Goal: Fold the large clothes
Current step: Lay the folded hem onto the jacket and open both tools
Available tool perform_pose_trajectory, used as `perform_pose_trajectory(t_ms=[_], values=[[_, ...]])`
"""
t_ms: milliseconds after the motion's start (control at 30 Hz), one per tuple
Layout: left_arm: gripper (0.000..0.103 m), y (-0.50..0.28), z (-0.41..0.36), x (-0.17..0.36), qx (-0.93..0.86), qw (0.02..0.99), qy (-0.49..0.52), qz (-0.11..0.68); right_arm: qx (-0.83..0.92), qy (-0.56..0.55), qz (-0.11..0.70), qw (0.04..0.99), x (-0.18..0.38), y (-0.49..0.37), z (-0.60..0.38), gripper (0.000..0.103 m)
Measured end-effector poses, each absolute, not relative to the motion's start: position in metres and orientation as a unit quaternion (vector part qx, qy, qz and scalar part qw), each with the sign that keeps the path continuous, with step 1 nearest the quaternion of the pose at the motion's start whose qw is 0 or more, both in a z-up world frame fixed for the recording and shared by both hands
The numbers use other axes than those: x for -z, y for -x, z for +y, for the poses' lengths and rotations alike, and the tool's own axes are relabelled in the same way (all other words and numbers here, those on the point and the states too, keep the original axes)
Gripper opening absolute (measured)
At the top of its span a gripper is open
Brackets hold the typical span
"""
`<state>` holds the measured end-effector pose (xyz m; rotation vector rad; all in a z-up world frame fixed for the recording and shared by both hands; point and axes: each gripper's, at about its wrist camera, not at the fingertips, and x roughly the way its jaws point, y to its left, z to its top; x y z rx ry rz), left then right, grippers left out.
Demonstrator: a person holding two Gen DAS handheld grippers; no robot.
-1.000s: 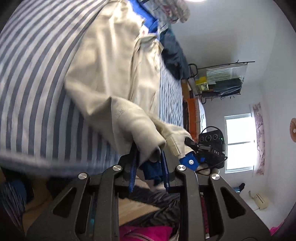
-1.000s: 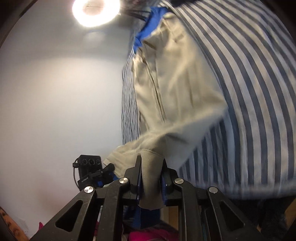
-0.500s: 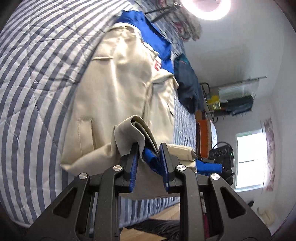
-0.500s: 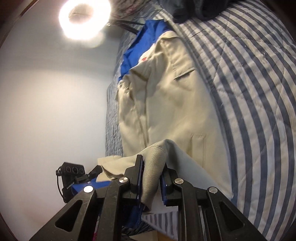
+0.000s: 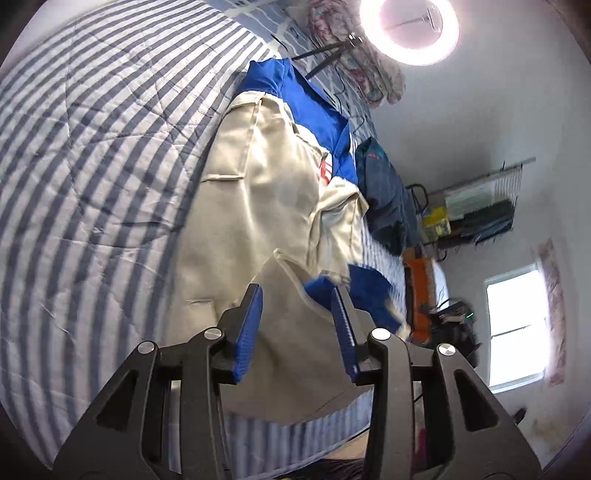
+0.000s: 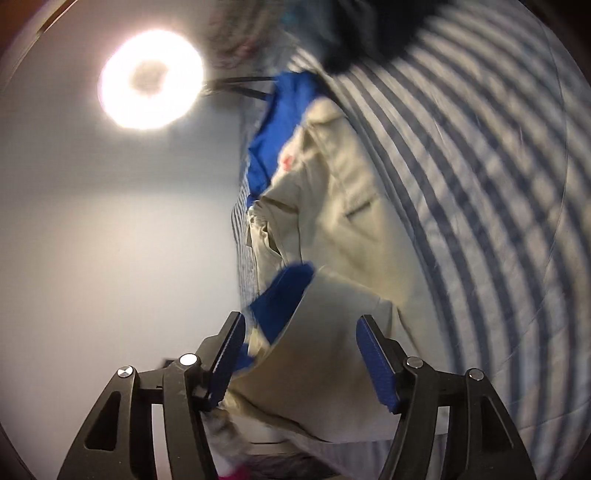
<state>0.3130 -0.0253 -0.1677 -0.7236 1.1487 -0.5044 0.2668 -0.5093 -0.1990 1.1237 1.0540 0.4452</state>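
A beige jacket with blue lining [image 5: 258,206] lies on the blue-and-white striped bed [image 5: 92,166]. Its lower part is folded up over the body, and a blue lining flap [image 5: 365,284] shows at the fold. My left gripper [image 5: 297,325] is open, its jaws apart just above the folded beige cloth. In the right wrist view the same jacket [image 6: 343,221] lies on the striped bed [image 6: 498,184]. My right gripper [image 6: 301,358] is open too, jaws wide, over the folded hem and blue lining [image 6: 284,295]. The right wrist view is blurred.
A dark blue garment [image 5: 384,192] lies on the bed beyond the jacket. A ring light [image 5: 410,29] on a stand is at the head of the bed. A wire shelf [image 5: 480,206], an orange object [image 5: 421,295] and a window [image 5: 517,325] are at the right.
Both grippers, shut on the jacket's hem before, have carried it up over the jacket, opened and let it go. The folded part now rests on the jacket.
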Motion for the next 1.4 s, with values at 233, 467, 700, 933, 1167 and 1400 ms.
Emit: perform_pose_trajectory(t_ms=[233,467,700,933,1167,1400], values=[[0.038,-0.293,-0.026,0.212,0.244,0.725,0.273,0.583,-0.198,-0.33,0.521,0.762,0.197,-0.241,-0.484,0.045],[0.038,-0.29,-0.053,0.215,0.264,0.736,0.21,0.586,-0.193,-0.274,0.553,0.763,0.213,-0.236,-0.473,0.045],[0.024,-0.294,-0.066,0.216,0.273,0.735,0.184,0.593,-0.196,-0.236,0.557,0.772,0.212,-0.228,-0.464,0.043],[0.028,-0.294,-0.081,0.209,0.274,0.749,0.158,0.583,-0.195,-0.219,0.553,0.78,0.217,-0.242,-0.445,0.04],[0.007,-0.289,-0.079,0.205,0.263,0.763,0.181,0.562,-0.184,-0.215,0.549,0.786,0.214,-0.245,-0.436,0.005],[0.006,-0.264,-0.047,0.219,0.18,0.775,0.239,0.557,-0.13,-0.202,0.552,0.798,0.214,-0.237,-0.441,0.0]])
